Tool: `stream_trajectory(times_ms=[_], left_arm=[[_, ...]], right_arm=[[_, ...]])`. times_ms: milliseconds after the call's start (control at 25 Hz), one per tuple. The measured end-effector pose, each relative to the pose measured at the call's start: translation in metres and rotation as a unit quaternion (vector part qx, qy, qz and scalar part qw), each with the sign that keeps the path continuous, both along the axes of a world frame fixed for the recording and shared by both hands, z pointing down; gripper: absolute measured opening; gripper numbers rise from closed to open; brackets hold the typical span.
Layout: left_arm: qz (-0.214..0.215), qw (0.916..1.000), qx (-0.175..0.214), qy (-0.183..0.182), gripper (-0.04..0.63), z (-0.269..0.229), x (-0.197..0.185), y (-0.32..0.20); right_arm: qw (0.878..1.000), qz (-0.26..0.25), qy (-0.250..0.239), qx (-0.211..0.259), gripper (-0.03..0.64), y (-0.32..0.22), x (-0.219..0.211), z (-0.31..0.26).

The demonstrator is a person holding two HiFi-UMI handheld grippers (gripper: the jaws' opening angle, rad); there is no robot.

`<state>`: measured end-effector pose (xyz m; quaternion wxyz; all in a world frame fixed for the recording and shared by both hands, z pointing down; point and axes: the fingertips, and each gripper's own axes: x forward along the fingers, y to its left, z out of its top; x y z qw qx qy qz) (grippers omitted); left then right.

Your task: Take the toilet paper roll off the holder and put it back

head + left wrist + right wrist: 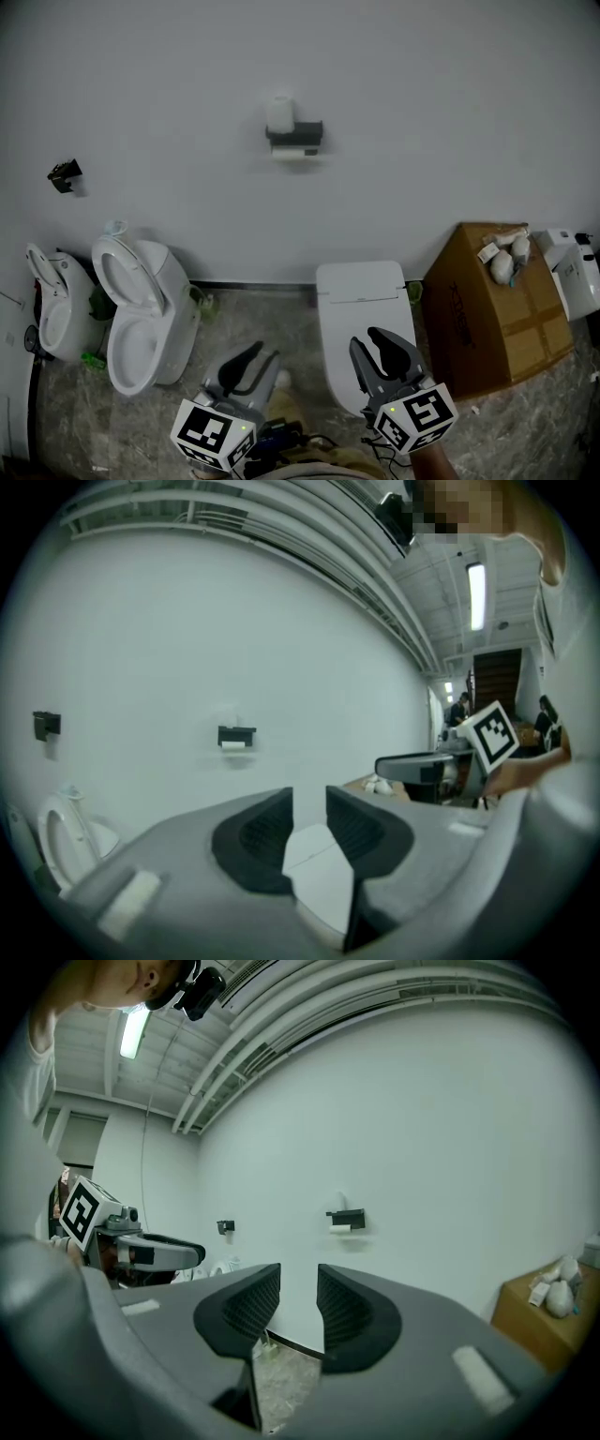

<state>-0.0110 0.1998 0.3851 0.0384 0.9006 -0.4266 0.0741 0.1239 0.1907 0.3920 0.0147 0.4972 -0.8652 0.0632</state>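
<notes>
Hand-held grippers, left (308,803) and right (299,1281), gape narrowly, empty.

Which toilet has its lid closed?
The toilet beside the cardboard box: its lid lies flat, while the far-left toilet and its neighbour both have lids raised.

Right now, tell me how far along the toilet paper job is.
Nothing looks done yet: the toilet paper roll sits at the black holder on the wall. In hand: nothing; the left tool and right tool are both open, empty, and well short of the wall. Left: reach the holder, take the roll off, then put it back.
</notes>
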Motion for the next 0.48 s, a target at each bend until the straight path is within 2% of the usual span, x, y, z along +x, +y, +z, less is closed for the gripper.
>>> stream_trajectory(times_ms=[480], left_arm=[[0.035, 0.9993, 0.003, 0.014, 0.103, -0.002, 0.011, -0.067]], right_arm=[[1.0, 0.028, -0.005, 0.001, 0.109, -0.055, 0.005, -0.002]])
